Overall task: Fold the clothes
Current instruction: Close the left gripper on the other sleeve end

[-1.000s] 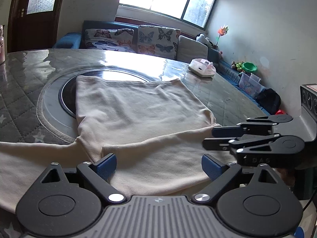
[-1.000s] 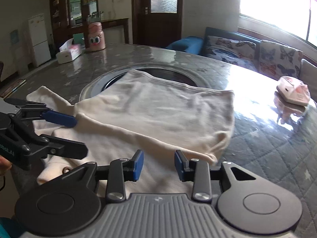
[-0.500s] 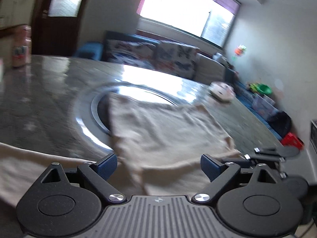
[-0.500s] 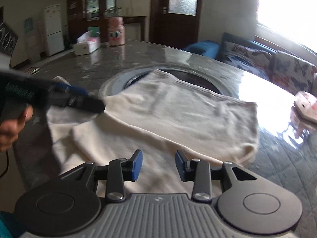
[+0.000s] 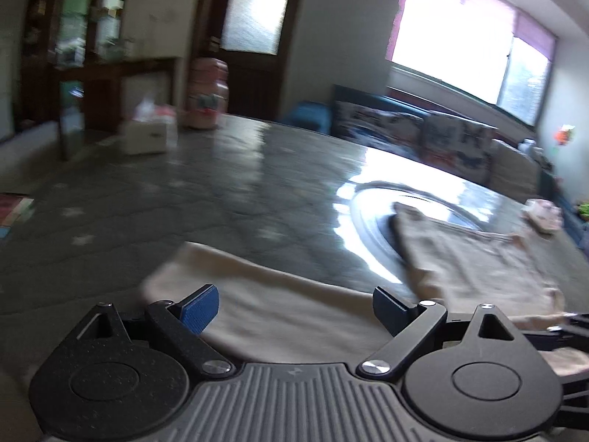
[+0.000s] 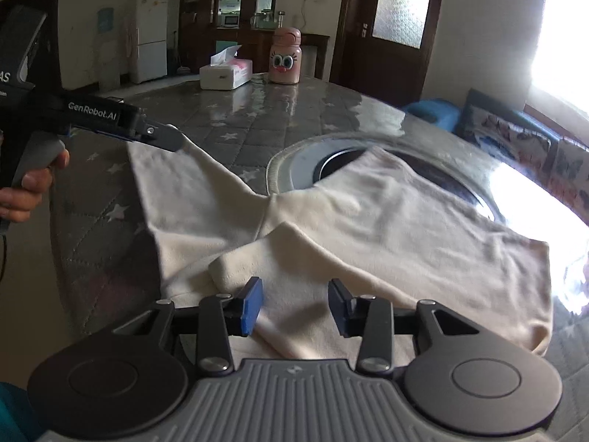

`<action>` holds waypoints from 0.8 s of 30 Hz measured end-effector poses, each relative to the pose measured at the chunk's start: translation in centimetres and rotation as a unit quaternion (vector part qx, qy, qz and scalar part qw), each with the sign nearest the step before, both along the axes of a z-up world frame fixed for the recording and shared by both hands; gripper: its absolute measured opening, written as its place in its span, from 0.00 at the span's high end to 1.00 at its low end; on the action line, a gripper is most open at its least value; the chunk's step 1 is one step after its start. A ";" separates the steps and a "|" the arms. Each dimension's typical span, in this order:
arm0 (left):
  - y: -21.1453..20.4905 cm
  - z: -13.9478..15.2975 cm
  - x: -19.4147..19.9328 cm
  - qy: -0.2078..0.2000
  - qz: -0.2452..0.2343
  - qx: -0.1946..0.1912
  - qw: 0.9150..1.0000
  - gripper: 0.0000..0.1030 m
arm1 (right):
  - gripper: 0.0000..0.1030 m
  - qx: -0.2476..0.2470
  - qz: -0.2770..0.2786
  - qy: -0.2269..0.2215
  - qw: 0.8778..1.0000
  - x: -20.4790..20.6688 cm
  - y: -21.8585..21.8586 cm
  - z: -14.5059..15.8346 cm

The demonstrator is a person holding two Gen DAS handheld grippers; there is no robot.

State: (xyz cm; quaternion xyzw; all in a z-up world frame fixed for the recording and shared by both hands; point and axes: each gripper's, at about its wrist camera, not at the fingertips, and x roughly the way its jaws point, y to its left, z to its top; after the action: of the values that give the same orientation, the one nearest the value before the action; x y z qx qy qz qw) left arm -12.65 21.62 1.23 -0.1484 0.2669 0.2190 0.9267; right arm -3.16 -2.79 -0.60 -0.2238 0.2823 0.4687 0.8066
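Observation:
A cream long-sleeved top lies flat on the grey quilted table, its hem over the round inset. One sleeve is folded back across the chest. The other sleeve stretches out to the side. My left gripper hovers open over that outstretched sleeve, its blue pads wide apart and nothing between them. In the right wrist view the left gripper points at the sleeve's far end. My right gripper stands over the folded sleeve with its jaws opening; the pads do not press on the cloth.
A white tissue box and a pink bottle stand at the far side of the table. The round metal inset lies under the top's hem. A small pink thing sits at the far right. A sofa is behind.
My left gripper has swung left, from the top's body to the outstretched sleeve. The right gripper's jaws have widened and it has turned a little to the left.

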 end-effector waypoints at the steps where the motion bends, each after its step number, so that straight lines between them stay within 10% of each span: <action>1: 0.4 -0.1 -0.3 0.000 0.014 0.001 1.000 0.10 | 0.53 0.001 0.000 0.001 1.000 0.0 0.0 0.1; 14: 4.5 -2.1 -0.8 0.025 0.136 -0.032 0.990 0.29 | 0.50 0.006 -0.005 0.001 1.000 -0.2 -0.7 0.8; 24: 4.7 -2.1 -0.3 0.027 0.129 -0.036 0.991 0.89 | 0.46 0.017 -0.024 0.000 1.000 -0.2 -2.1 1.1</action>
State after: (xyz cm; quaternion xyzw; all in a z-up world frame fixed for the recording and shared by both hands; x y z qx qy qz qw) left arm -12.92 26.35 -0.89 -0.2090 0.2780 0.3308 0.8773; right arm -3.37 -4.90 0.53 -0.2032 0.2801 0.4537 0.8212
